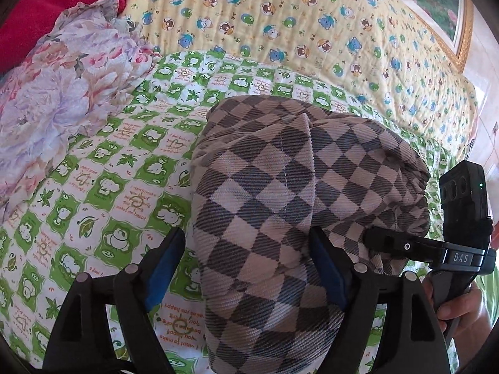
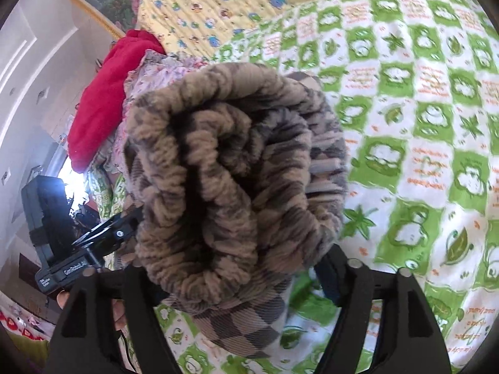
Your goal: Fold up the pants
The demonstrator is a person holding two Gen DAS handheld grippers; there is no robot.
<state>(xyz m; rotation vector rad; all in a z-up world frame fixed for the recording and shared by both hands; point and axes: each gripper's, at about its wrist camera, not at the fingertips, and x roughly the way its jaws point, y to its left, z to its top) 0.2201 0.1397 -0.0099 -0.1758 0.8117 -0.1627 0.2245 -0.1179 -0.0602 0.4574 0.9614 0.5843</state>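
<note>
The brown and beige checked pants are bunched into a thick folded bundle over the green and white quilt. My left gripper is wide open, with the bundle's near end between its blue-padded fingers. The right gripper shows in the left wrist view at the bundle's right end. In the right wrist view the gathered elastic waistband fills the space between my right gripper's spread fingers, and the left gripper touches the bundle's left side.
A floral cloth and a red blanket lie at the left. A yellow bear-print quilt covers the back. A framed picture hangs on the wall behind.
</note>
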